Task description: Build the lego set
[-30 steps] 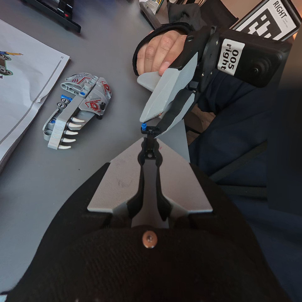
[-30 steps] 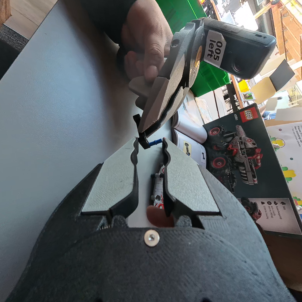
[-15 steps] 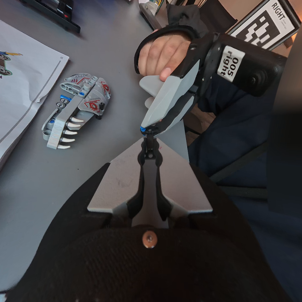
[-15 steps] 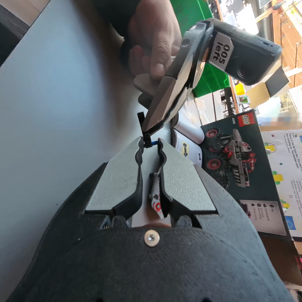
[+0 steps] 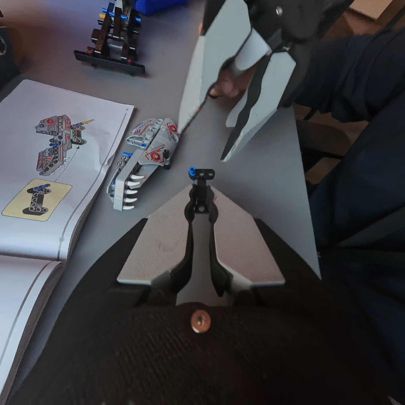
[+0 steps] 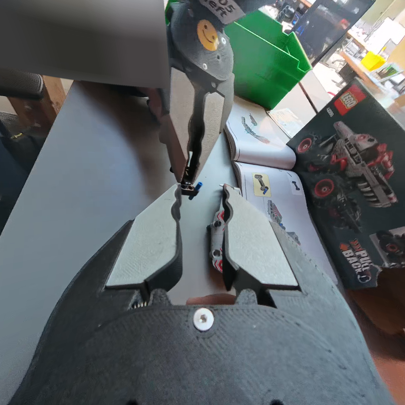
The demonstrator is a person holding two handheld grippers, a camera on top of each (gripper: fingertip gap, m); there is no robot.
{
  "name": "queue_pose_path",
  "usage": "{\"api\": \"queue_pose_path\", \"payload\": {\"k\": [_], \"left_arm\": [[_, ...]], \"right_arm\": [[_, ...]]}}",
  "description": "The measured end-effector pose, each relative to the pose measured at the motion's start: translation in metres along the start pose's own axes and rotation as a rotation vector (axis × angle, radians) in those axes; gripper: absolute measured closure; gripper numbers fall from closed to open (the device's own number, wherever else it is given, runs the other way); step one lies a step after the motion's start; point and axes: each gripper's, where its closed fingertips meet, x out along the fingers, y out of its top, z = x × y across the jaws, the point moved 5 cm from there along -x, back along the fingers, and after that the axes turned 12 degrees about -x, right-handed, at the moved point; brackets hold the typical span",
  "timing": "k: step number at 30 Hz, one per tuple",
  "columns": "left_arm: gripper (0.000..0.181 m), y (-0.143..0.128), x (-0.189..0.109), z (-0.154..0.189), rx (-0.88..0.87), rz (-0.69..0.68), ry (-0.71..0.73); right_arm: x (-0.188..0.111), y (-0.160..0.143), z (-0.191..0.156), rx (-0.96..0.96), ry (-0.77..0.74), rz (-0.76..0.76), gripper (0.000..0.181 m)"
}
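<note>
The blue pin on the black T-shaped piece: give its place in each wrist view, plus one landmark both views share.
Left wrist view: the blue pin sits just above centre, at the left end of the black T-shaped piece clamped in the left gripper.
Right wrist view: the pin lies at centre, just right of the left gripper's tips, above the open right gripper.
Shared landmark: the grey toothed jaw assembly.

the right finger (image 6: 245, 238) hides most of the grey jaw piece (image 6: 215, 243); the box (image 6: 359, 186) is cut by the right edge, the manual (image 5: 43, 175) by the left edge; the black frame (image 5: 114, 41) is blurred, its parts unclear
</note>
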Motion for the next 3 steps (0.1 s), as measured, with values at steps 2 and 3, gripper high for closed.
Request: {"api": "queue_pose_path", "payload": {"k": [2,3], "left_arm": [[0.177,-0.0020,0.0028,0.0013,0.051,-0.020,0.029],[0.177,-0.0024,0.0039,0.0012,0.078,-0.026,0.053]], "right_arm": [[0.0006,-0.0031,-0.0010,0.039,0.039,0.007,0.141],[0.0018,-0.0041,-0.0023,0.056,0.060,0.008,0.139]]}}
